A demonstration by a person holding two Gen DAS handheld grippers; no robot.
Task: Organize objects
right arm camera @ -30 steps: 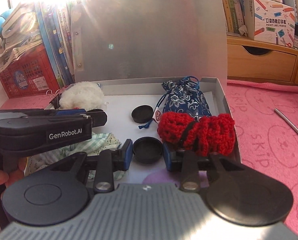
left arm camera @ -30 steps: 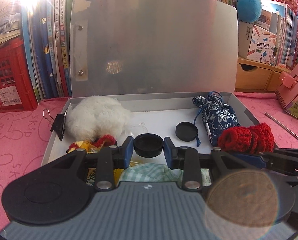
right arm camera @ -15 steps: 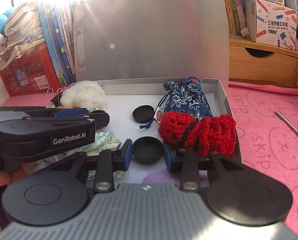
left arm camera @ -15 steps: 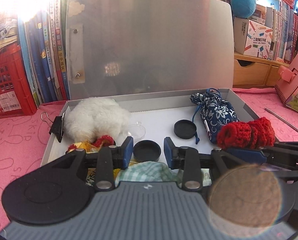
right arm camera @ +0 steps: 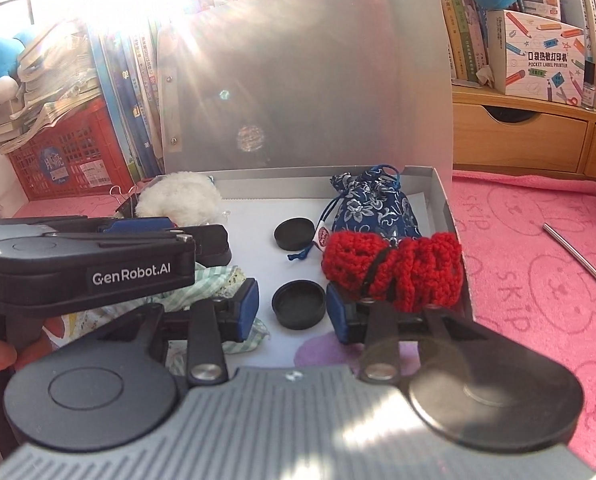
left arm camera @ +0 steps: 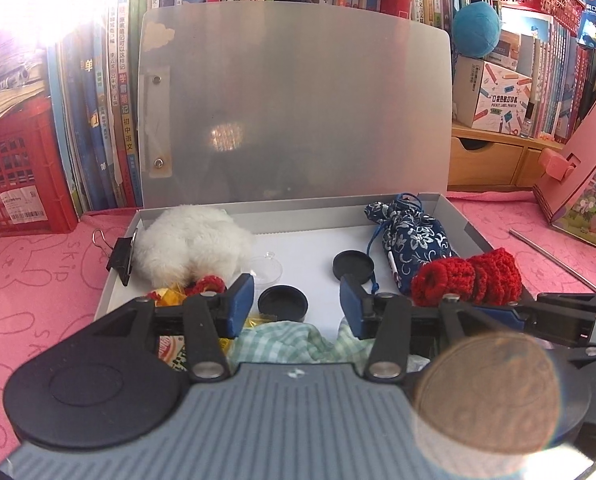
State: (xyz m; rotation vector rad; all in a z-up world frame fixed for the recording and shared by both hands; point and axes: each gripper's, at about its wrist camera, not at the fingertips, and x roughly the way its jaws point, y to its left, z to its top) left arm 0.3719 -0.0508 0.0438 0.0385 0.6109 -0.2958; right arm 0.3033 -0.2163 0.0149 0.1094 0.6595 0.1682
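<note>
My left claw (left arm camera: 297,302) hangs released over the near edge of the open box (left arm camera: 472,232), gripping nothing; a black cap (left arm camera: 283,303) sits between its fingers, with checked cloth (left arm camera: 286,340) just below. My right claw (right arm camera: 292,306) is also spread wide, empty, the same cap (right arm camera: 298,305) between its fingers. Red knitting (right arm camera: 394,270) lies just ahead of its right finger, the blue pouch (right arm camera: 372,210) beyond, a second cap (right arm camera: 295,233) straight ahead, white fluff (right arm camera: 178,200) far left.
</note>
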